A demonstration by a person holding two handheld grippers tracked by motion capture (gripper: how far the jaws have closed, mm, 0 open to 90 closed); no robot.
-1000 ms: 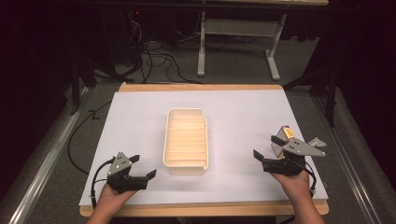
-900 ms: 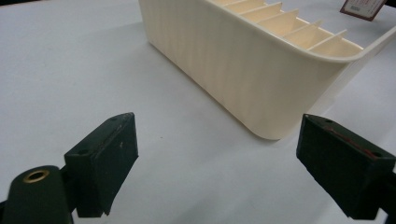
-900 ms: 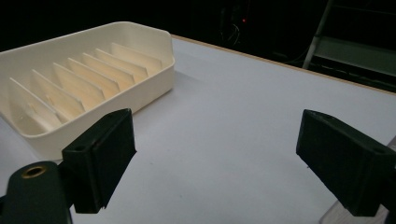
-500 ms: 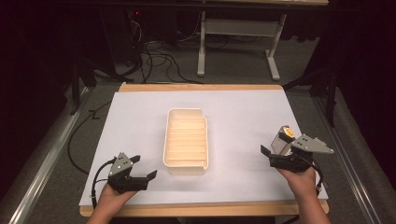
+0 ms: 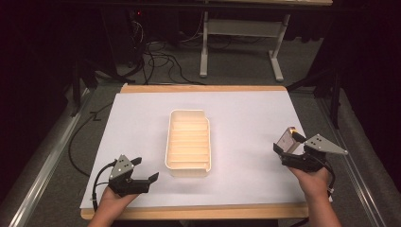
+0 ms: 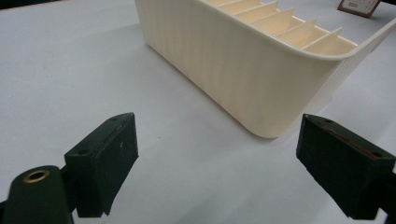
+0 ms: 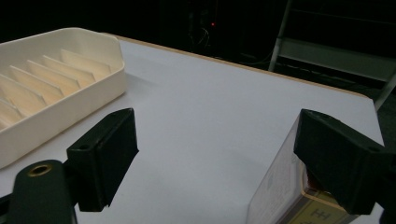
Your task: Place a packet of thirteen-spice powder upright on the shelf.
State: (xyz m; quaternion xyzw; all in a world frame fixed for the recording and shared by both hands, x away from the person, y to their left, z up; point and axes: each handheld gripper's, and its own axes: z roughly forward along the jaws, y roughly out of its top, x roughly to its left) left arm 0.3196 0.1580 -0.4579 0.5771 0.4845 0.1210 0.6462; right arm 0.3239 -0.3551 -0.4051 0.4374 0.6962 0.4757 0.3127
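High view, table: white sheet (image 5: 142, 123) over a wood-edged table (image 5: 198, 211).
High view, tray: cream slotted tray (image 5: 187, 143) at centre, long axis running away from you, dividers across it.
High view, your L: left gripper (image 5: 142, 182) near the front edge, just left of the tray's near end; jaws spread, nothing betw. them.
High view, your R: right gripper (image 5: 289, 150) at the right side, well apart from the tray; small box (image 5: 285, 139) stands at its tips.
Left gripper view: both black jaws wide apart over bare sheet; tray (image 6: 261, 60) rounded corner ahead, betw. jaws but beyond them; small box (image 6: 358, 6) far off, top right.
Right gripper view: jaws wide apart; small box (image 7: 280, 186), clear-wrapped w/ yellowish printed face, against the right-hand jaw; gap to the other jaw, so not clamped. Tray (image 7: 51, 79) at left.
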